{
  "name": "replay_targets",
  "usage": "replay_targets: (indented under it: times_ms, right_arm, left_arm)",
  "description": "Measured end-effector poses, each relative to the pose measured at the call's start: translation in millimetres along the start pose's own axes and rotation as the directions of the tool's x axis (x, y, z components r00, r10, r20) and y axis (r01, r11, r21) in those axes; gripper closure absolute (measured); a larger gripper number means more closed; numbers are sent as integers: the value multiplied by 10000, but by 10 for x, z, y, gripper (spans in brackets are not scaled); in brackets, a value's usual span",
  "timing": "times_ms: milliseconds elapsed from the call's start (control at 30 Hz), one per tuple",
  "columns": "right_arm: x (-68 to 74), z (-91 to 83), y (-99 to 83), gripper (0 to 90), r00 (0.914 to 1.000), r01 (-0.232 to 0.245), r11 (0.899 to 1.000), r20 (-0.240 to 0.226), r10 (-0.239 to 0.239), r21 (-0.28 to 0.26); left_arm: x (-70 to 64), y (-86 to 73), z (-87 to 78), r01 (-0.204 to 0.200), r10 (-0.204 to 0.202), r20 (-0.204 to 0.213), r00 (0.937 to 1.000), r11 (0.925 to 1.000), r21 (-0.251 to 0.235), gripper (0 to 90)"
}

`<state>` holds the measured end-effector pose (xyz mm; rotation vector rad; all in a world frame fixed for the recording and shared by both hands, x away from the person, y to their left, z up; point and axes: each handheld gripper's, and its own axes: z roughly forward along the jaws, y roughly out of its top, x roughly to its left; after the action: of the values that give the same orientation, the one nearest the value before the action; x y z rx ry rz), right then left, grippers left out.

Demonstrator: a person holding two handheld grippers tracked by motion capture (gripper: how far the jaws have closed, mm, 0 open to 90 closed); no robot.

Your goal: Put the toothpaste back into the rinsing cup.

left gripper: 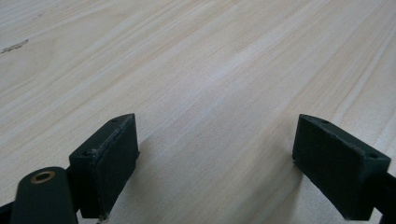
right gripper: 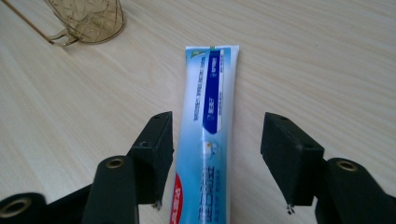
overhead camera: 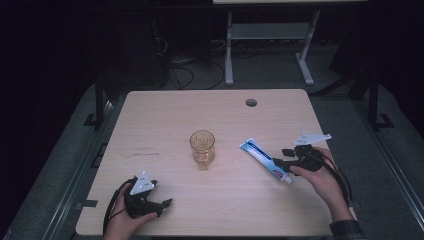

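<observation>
A blue and white toothpaste tube [overhead camera: 264, 160] lies flat on the wooden table [overhead camera: 165, 115], right of centre, cap end toward the person. My right gripper [overhead camera: 281, 161] is open around the tube's cap half. In the right gripper view the tube [right gripper: 208, 126] runs between the two black jaws, closer to the left one, and my right gripper [right gripper: 216, 156] is not touching it. An amber patterned glass [overhead camera: 202, 148] stands upright in the middle of the table; its base [right gripper: 86, 21] shows at top left. My left gripper [overhead camera: 167, 202] rests open near the front left edge over bare wood [left gripper: 210, 84].
A round cable hole [overhead camera: 251, 102] sits near the table's far edge. Beyond the table stand a white desk frame [overhead camera: 270, 45] and loose cables on the dark floor. A small printed mark [overhead camera: 145, 151] lies on the table's left half.
</observation>
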<state>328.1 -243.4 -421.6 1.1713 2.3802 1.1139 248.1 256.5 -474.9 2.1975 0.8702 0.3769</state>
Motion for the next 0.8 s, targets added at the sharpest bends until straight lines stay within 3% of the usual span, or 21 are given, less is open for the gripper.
replay_targets:
  times_ms: [300, 800]
  right_arm:
    - [-19, 144, 172, 390, 9999, 67, 9999, -107, -66, 126]
    - [15, 583, 419, 367, 9993, 376, 9935, -77, -370, 1073]
  left_arm:
    - [0, 0, 1, 0, 0, -1, 10000, 10000, -1, 134]
    - [0, 0, 1, 1, -1, 2, 10000, 10000, 0, 134]
